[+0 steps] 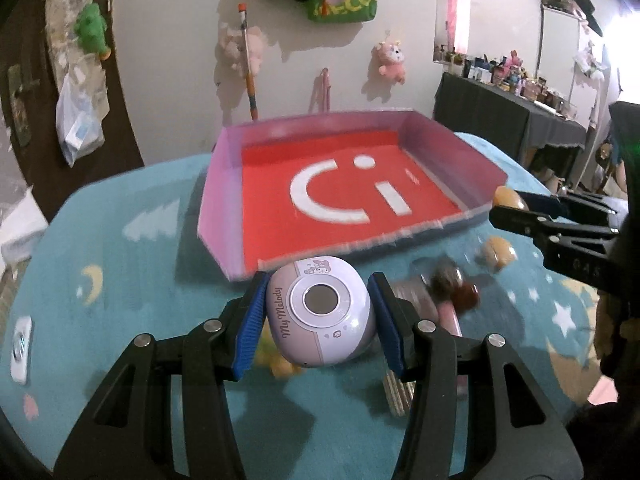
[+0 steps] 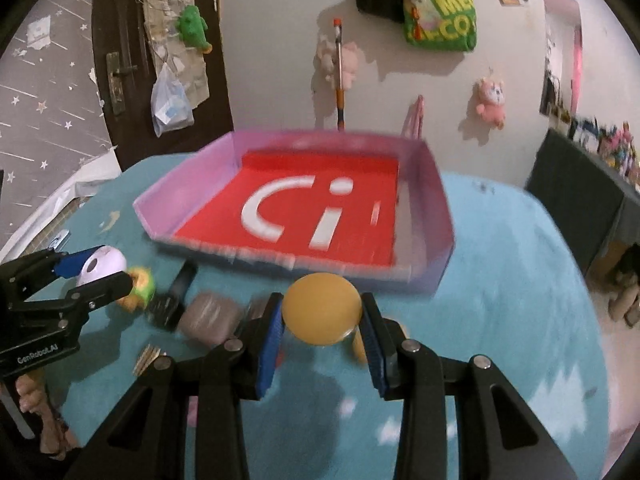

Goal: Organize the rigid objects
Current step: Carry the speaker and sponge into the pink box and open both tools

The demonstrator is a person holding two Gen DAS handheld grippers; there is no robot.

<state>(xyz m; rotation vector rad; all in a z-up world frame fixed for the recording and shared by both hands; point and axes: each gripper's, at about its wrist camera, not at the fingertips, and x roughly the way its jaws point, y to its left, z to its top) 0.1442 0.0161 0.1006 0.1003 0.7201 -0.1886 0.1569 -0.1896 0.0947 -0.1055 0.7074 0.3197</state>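
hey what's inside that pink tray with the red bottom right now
Nothing is visible inside the pink tray: only its red floor with a white logo. The near wall hides a thin strip of the floor in both views.

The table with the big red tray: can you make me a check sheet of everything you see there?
Surface: round table under a teal cloth with stars, moons and clouds.
Job's things: pink-walled tray with a red floor, nothing seen inside; lilac My Melody gadget; yellow disc.
Clutter: brownish block, black comb-like thing, green and yellow toy, other blurred bits near the tray's front.
Tongs: left tongs shut on the gadget; right tongs shut on the disc.
Cables: nothing seen.
Surroundings: plush toys and a green bag on the wall, dark door, crowded side table.
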